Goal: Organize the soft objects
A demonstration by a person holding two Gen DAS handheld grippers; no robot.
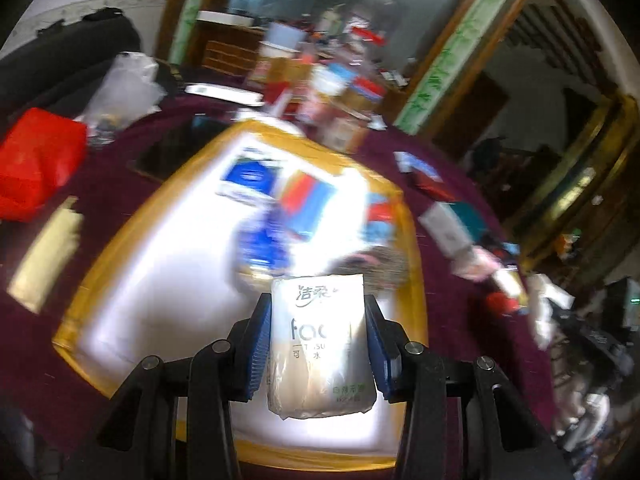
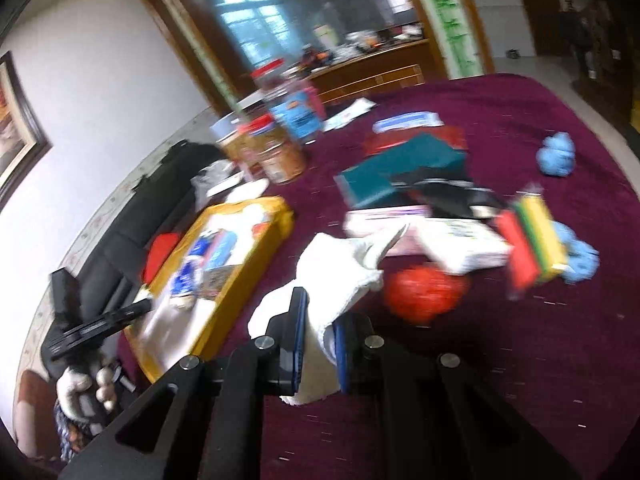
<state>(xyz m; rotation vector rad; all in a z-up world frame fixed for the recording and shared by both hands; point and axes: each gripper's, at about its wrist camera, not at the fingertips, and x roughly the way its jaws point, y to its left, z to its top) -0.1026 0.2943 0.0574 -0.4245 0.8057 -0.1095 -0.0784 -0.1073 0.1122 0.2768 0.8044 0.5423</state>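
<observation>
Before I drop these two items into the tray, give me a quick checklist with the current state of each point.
1. Left tool gripping the tissue pack: ok, pinched between both pads.
2. Tissue pack over the yellow-rimmed tray: ok.
3. Right tool gripping the white cloth: ok.
4. White cloth over the tray: not ok, it hangs above the maroon tablecloth beside it.
5. Free space in tray: ok, near half is bare.
6. Views sharp: not ok, blurred.
</observation>
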